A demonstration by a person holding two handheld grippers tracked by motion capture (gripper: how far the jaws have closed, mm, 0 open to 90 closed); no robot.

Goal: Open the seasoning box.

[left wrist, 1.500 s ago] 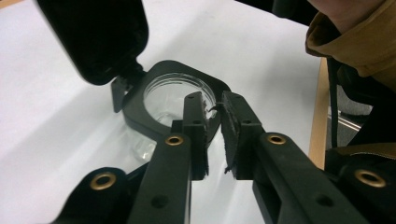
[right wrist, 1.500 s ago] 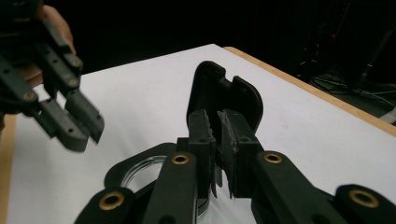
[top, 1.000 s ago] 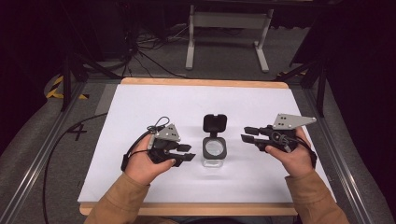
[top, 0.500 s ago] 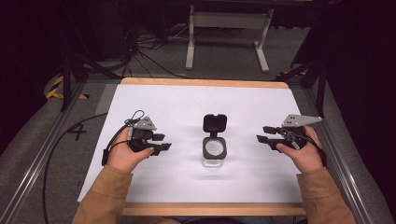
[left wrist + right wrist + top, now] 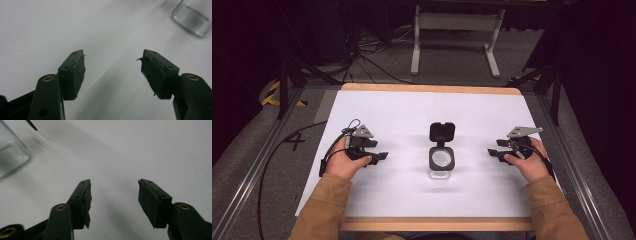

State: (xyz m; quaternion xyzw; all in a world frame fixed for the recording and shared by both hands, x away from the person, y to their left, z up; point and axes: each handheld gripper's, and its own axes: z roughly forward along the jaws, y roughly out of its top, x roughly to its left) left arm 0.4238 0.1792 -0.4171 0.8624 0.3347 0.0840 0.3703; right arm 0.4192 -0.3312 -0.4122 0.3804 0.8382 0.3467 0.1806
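A clear glass jar (image 5: 441, 166) with a black collar stands at the middle of the white table top (image 5: 412, 115), its black flip lid (image 5: 442, 133) hinged open toward the far side. My left gripper (image 5: 381, 156) rests on the table well left of the jar, open, nothing between its jaws. My right gripper (image 5: 493, 149) sits well right of the jar, also open and empty. In the left gripper view the jar's glass base (image 5: 191, 19) shows at the top right beyond the open gripper (image 5: 112, 66). In the right gripper view the jar's glass wall (image 5: 11, 155) shows at the far left of the open gripper (image 5: 113, 195).
The table has a wooden rim (image 5: 432, 89) at the far edge and metal rails (image 5: 257, 170) along both sides. A cable (image 5: 277, 150) trails from the left gripper off the table's left side. A grey stand (image 5: 454, 30) sits on the floor behind.
Both hands have drawn outward from the jar, the left gripper to the left and the right gripper to the right. The jar has not moved and its lid stays open.
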